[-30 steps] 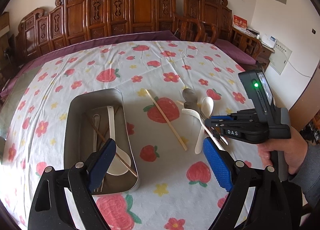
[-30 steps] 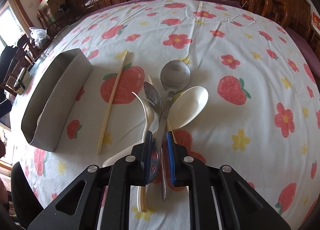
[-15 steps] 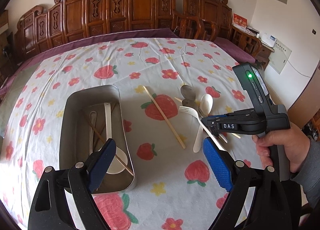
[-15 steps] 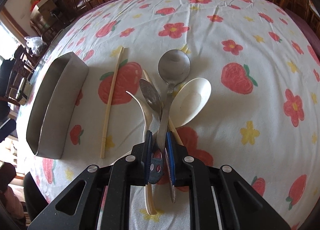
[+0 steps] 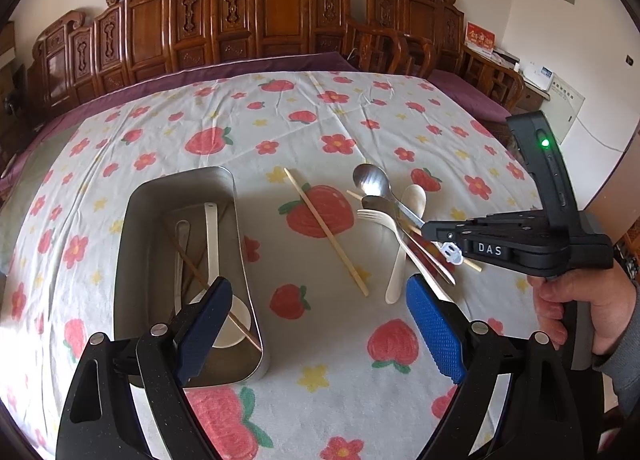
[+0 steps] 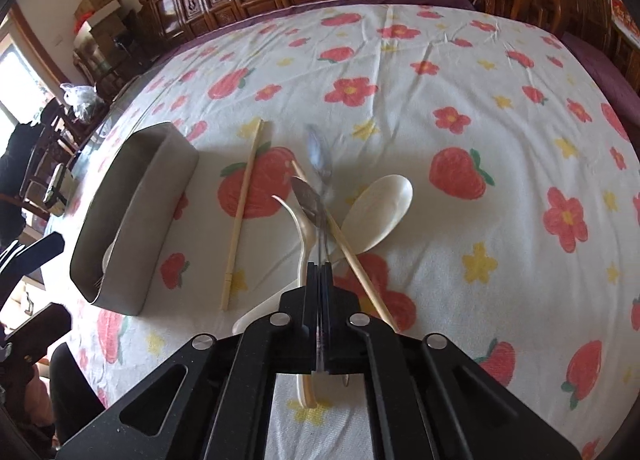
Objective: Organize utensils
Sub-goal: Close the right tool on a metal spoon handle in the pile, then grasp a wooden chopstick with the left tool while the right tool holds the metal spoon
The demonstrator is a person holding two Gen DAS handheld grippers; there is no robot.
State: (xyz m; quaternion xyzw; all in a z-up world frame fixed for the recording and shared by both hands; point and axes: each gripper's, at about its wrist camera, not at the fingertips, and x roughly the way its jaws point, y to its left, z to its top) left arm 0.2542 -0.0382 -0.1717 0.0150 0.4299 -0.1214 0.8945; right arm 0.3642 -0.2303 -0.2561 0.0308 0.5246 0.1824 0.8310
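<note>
Steel spoon handle point(image 6: 320, 244) pinched thin between the shut right tool point(image 6: 319, 272), taken by the stem to lift clear of the pile on the table point(image 6: 460, 140); bowl blurred, so tilt unclear. Left tool point(image 5: 316, 324) wide and empty above the metal tray point(image 5: 132, 220), half-hiding the utensils already inside

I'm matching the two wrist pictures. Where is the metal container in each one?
Left wrist: the metal container lies lower left, behind the left finger.
Right wrist: it sits at the left, seen side-on.
Shared landmark: the lone chopstick across the big strawberry print.
</note>
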